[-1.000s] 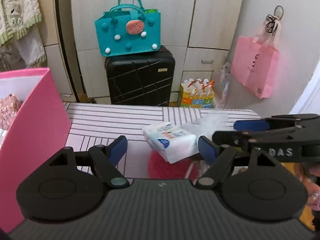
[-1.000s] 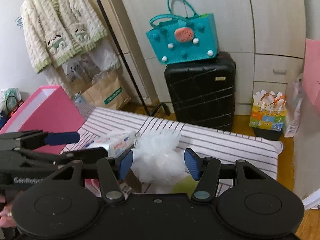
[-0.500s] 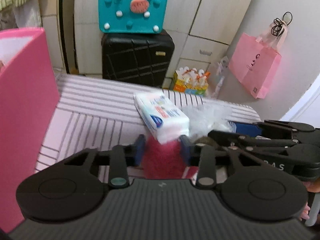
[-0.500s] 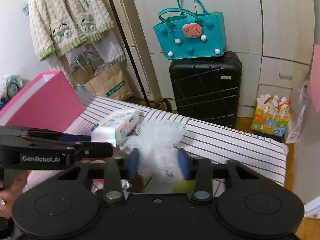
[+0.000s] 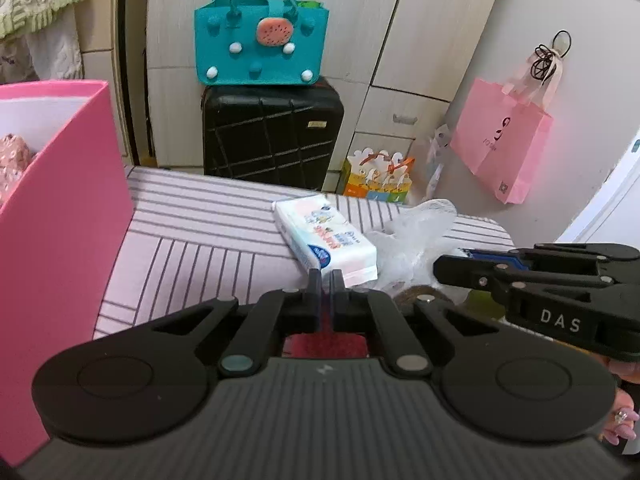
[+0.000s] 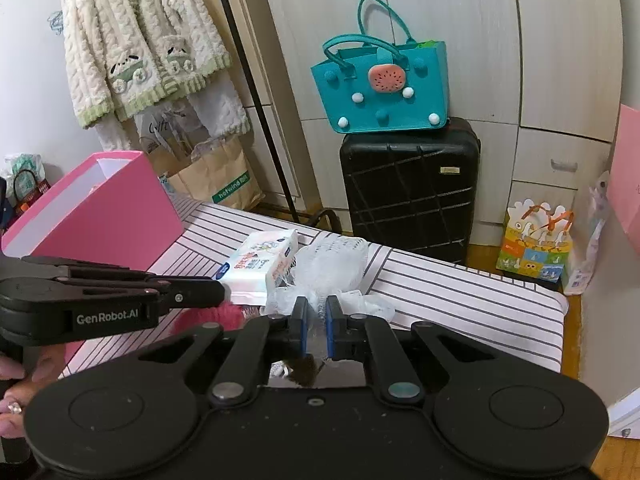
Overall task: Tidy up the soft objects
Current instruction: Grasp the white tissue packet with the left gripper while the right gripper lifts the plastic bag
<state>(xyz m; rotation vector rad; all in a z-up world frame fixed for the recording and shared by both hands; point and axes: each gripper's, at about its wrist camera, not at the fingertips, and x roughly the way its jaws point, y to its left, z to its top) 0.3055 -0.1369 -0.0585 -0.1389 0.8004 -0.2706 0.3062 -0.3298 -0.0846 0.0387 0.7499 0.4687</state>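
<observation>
My left gripper (image 5: 326, 280) is shut on a fuzzy red soft object (image 5: 324, 344), mostly hidden under its body; it shows as pink fluff in the right wrist view (image 6: 212, 318). My right gripper (image 6: 316, 318) is shut on a white mesh bath pouf (image 6: 332, 264), also seen in the left wrist view (image 5: 416, 240). A white tissue pack (image 5: 324, 236) lies on the striped table (image 5: 192, 240) just ahead of the left gripper, touching the pouf. A brown furry item (image 6: 302, 370) and something yellow-green (image 5: 482, 304) lie partly hidden under the grippers.
An open pink box (image 5: 56, 208) stands at the table's left with a pink floral item (image 5: 12, 160) inside. Beyond the far edge stand a black suitcase (image 5: 272, 136) with a teal bag (image 5: 260, 48) on top. A pink bag (image 5: 504, 136) hangs right.
Both grippers went from open to shut: the left closed on the red fuzzy object, the right on the white pouf. The tissue pack shifted slightly.
</observation>
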